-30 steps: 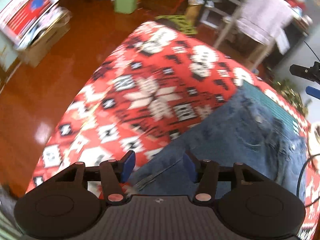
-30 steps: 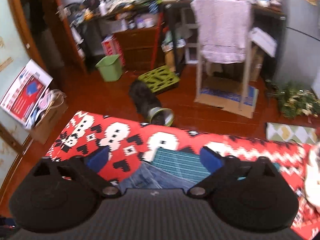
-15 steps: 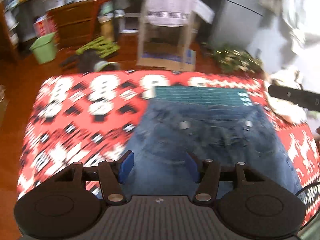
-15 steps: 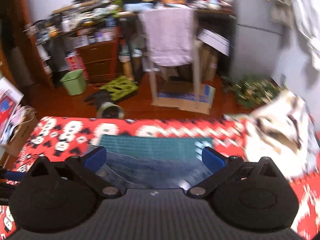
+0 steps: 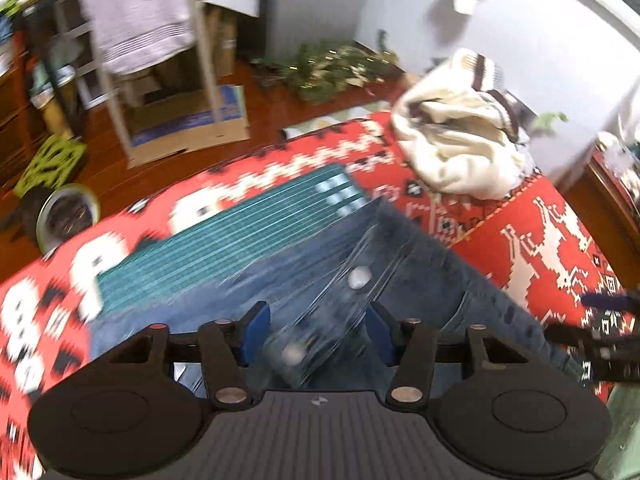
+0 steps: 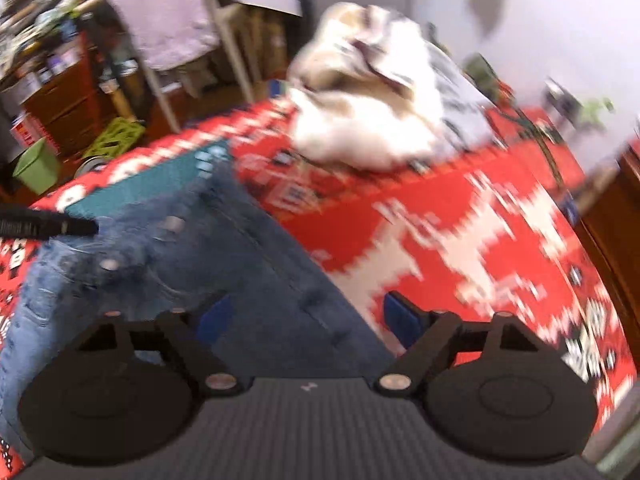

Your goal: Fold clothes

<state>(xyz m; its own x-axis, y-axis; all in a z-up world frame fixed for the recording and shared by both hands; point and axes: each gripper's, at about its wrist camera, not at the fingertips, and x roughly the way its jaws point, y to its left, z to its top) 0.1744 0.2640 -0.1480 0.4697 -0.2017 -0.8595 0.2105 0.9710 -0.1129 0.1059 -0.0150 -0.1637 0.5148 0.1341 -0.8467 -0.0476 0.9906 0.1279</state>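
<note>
Blue jeans (image 5: 400,276) lie spread on a table covered with a red patterned cloth (image 5: 552,240), partly over a green cutting mat (image 5: 240,228). My left gripper (image 5: 316,332) hovers open above the jeans' waistband, nothing between its blue pads. In the right wrist view the jeans (image 6: 240,272) fill the left side, and my right gripper (image 6: 308,320) stands open over their right edge. The left gripper's tip (image 6: 60,226) shows at the far left. A crumpled white garment (image 5: 460,148) lies at the table's back right, also the white garment (image 6: 360,112).
Beyond the table are a wooden floor, a chair draped with a pink towel (image 5: 136,16), flattened cardboard (image 5: 188,128), a green bin (image 6: 36,168) and cluttered shelves. A white wall (image 5: 540,40) stands at the right. Both views are motion-blurred.
Both grippers have swung to the right across the table; the white garment has come into view. Both stay open with nothing held.
</note>
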